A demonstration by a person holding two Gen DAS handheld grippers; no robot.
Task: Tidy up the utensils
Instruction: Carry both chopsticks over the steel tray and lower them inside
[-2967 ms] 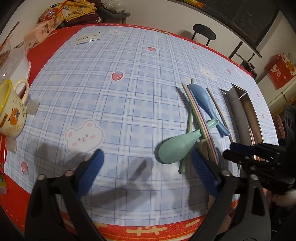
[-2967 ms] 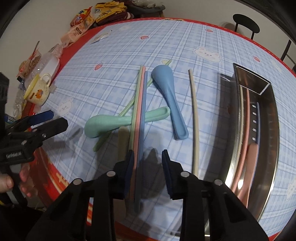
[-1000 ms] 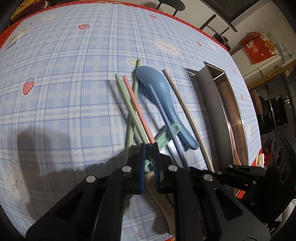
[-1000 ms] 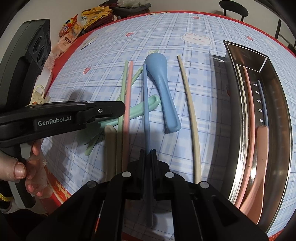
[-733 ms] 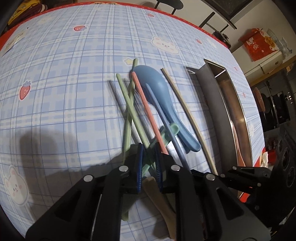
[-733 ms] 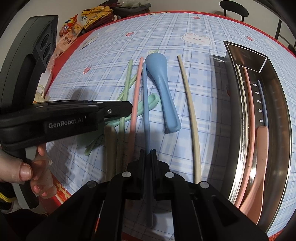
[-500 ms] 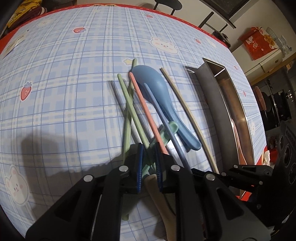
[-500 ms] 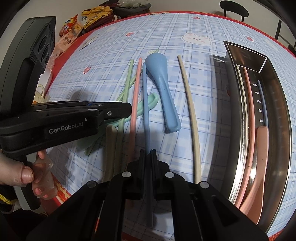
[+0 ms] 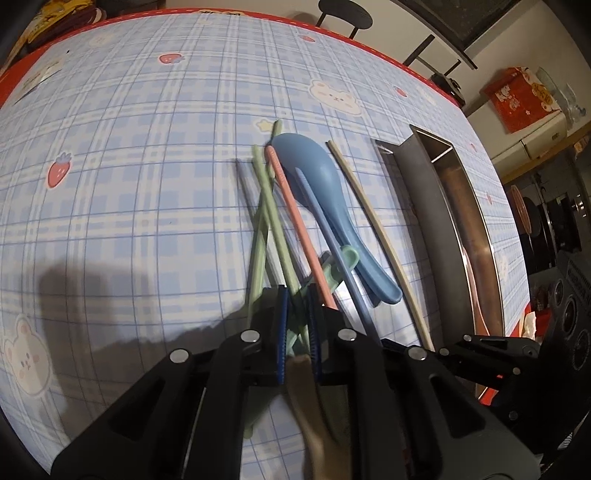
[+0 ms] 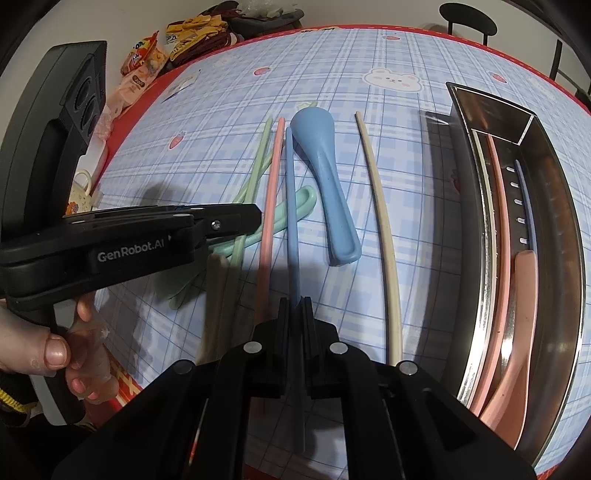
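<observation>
My right gripper point(image 10: 295, 306) is shut on a blue chopstick point(image 10: 291, 199), which also shows in the left wrist view point(image 9: 325, 225). My left gripper point(image 9: 297, 321) is nearly shut around a green chopstick point(image 9: 275, 225); it shows from the side in the right wrist view point(image 10: 255, 218). A pink chopstick point(image 10: 269, 192) lies beside it. A blue spoon point(image 10: 325, 173), a mint green spoon point(image 10: 291, 210) and a beige chopstick point(image 10: 380, 221) lie on the plaid tablecloth. A steel tray point(image 10: 554, 173) at the right holds pink, beige and blue utensils.
A beige spoon handle point(image 9: 314, 398) lies under my left gripper. Snack bags point(image 10: 147, 55) and a yellow mug point(image 10: 83, 192) stand at the far left. Black chairs point(image 9: 345, 11) stand beyond the table. The red table edge point(image 10: 125, 380) is close below.
The left gripper has moved in from the left and closed around the green chopstick. The right gripper has shut on the blue chopstick. The pink chopstick has swung its tip toward the blue spoon.
</observation>
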